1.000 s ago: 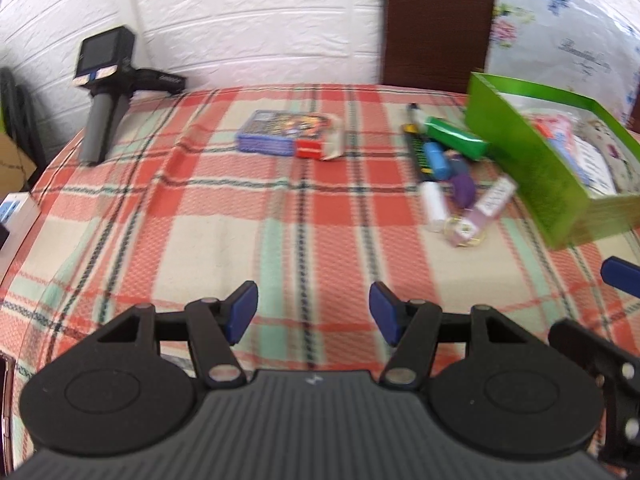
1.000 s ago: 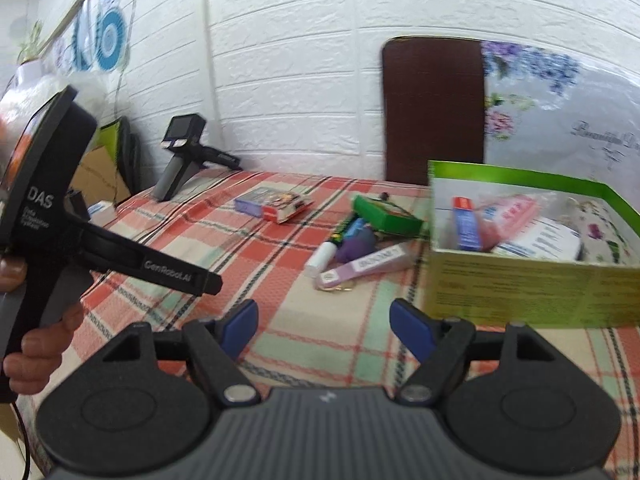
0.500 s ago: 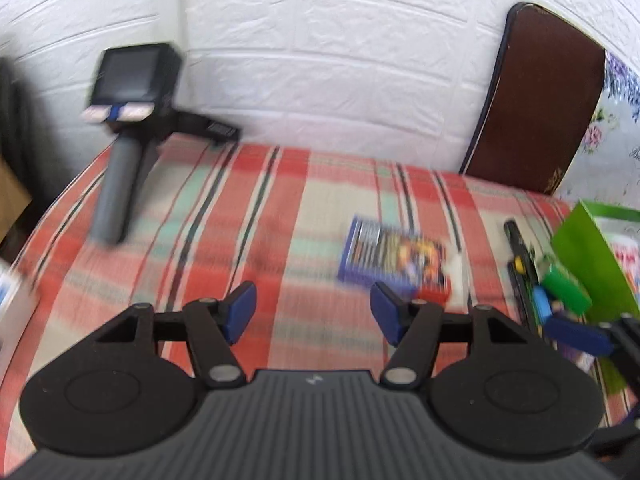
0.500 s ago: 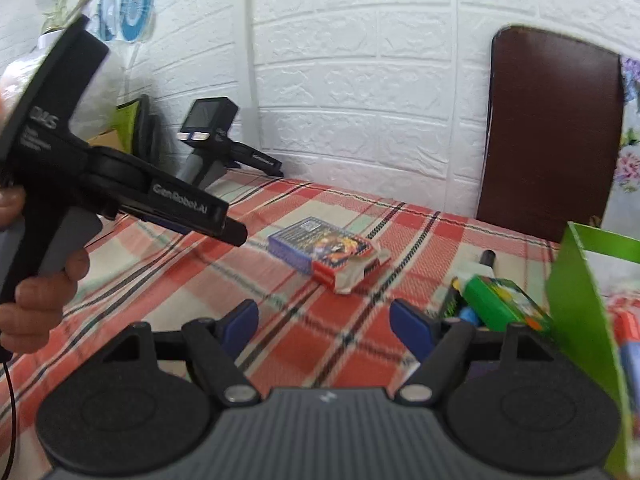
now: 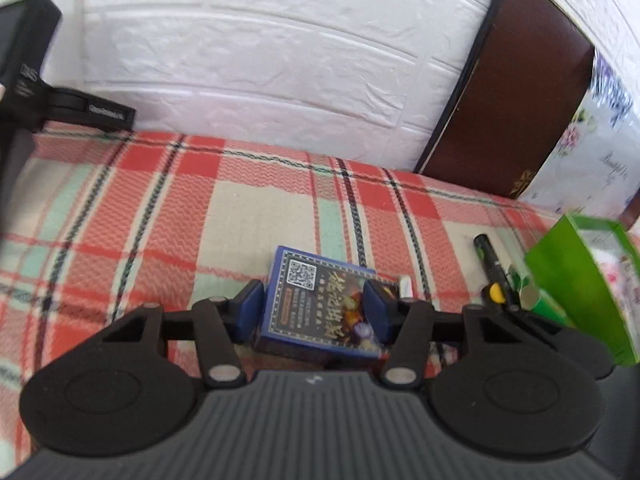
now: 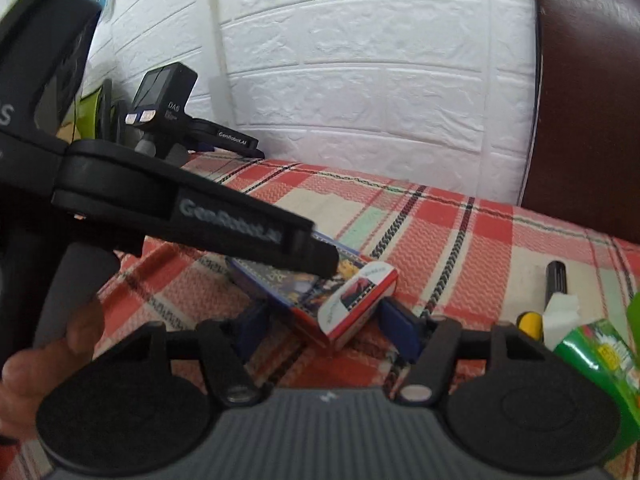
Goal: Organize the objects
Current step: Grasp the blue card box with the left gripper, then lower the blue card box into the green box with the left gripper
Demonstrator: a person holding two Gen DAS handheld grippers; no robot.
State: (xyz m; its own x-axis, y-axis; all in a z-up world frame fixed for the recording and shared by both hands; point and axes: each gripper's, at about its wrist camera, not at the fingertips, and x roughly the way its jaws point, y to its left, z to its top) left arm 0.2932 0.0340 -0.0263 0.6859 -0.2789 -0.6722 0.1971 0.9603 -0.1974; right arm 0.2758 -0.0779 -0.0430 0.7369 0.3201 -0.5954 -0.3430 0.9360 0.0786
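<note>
The left gripper (image 5: 313, 309) had just been closing, its pads flanking the card box (image 5: 320, 304) on the plaid cloth (image 5: 240, 216); contact was unclear. The right gripper (image 6: 320, 330), also closing, straddled the box's red end (image 6: 356, 304), its left pad half hidden. A marker (image 5: 490, 264) lay right of the box.

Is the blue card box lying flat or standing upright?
Lying flat: the card box rests on its broad face, printed side up, on the plaid cloth.

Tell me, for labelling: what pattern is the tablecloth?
Red, cream and mint plaid tablecloth; left wrist view shows it best.
</note>
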